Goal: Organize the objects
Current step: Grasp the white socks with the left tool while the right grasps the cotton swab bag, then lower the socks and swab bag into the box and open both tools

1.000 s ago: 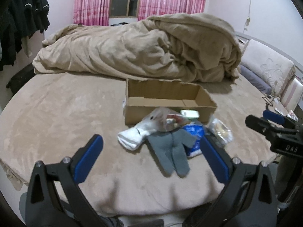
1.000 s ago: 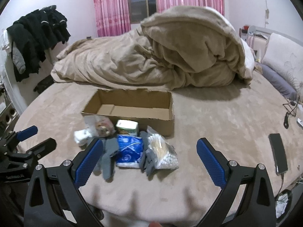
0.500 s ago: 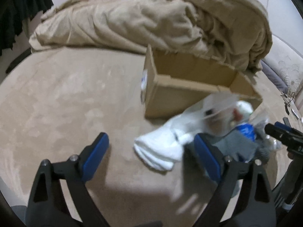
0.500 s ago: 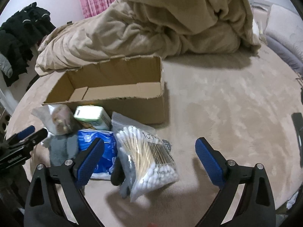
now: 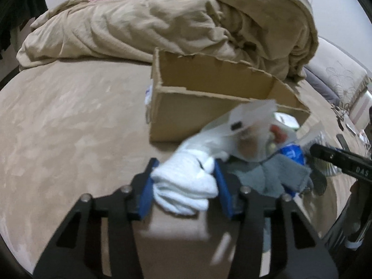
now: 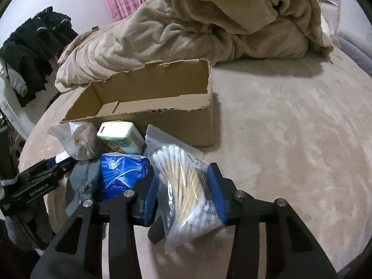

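Note:
An open cardboard box (image 5: 197,114) (image 6: 186,121) stands on the bed. In front of it lies a pile of objects. My left gripper (image 5: 186,183) is shut on the white socks (image 5: 186,186). My right gripper (image 6: 183,190) is shut on the clear bag of cotton swabs (image 6: 183,186). A clear bag of small items (image 5: 253,134) (image 6: 79,139), grey socks (image 5: 274,176) (image 6: 81,179), a blue packet (image 6: 123,172) and a green tissue pack (image 6: 121,137) lie between them. The box looks empty inside.
A heaped beige duvet (image 5: 174,23) (image 6: 220,23) lies behind the box. Dark clothes (image 6: 30,51) hang at the left. Pillows (image 5: 337,79) lie at the right. A phone and small things (image 5: 348,130) lie near the bed's right edge.
Both grippers moved forward and down to the pile and closed, the left on the white socks, the right on the cotton swab bag.

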The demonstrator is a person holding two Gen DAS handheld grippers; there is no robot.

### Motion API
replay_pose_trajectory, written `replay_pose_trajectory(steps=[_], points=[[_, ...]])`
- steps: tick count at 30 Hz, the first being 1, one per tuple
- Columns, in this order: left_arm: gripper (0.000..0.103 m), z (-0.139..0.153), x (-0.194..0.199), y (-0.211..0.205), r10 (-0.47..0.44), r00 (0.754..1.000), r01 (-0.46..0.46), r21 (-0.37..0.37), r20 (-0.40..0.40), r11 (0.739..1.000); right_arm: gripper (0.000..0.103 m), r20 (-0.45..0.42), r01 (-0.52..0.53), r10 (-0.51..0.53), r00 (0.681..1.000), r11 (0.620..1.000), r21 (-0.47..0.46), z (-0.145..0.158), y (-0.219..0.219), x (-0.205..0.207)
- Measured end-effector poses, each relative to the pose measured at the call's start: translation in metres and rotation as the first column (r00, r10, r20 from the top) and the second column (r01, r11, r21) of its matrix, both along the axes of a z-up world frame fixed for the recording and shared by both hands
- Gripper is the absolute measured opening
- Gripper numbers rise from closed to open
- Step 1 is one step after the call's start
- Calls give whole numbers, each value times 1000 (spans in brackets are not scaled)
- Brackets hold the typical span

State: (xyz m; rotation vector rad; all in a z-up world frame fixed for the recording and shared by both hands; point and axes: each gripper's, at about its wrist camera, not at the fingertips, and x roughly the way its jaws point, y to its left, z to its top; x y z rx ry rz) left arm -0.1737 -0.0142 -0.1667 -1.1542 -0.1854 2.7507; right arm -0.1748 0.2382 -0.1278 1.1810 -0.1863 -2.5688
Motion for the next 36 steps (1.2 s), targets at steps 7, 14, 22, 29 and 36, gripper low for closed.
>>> replay_pose_trajectory(steps=[7, 14, 22, 29, 36], points=[[43, 9, 20, -4, 9, 1000, -9, 16, -17, 1000, 42, -23, 2, -3, 1000, 1000, -14, 13, 5, 12], [43, 32, 53, -5, 9, 998, -8, 20, -58, 1000, 42, -67, -5, 4, 998, 1000, -19, 38, 6, 24], [43, 94, 83, -15, 23, 985, -14, 57, -170, 998, 42, -154, -20, 13, 988, 999, -45, 82, 6, 43], [43, 127, 76, -7, -3, 972, 21, 75, -234, 997, 42, -235, -29, 15, 972, 998, -57, 116, 6, 45], [43, 153, 47, 15, -40, 952, 57, 49, -305, 997, 42, -292, -18, 4, 957, 999, -44, 136, 11, 21]])
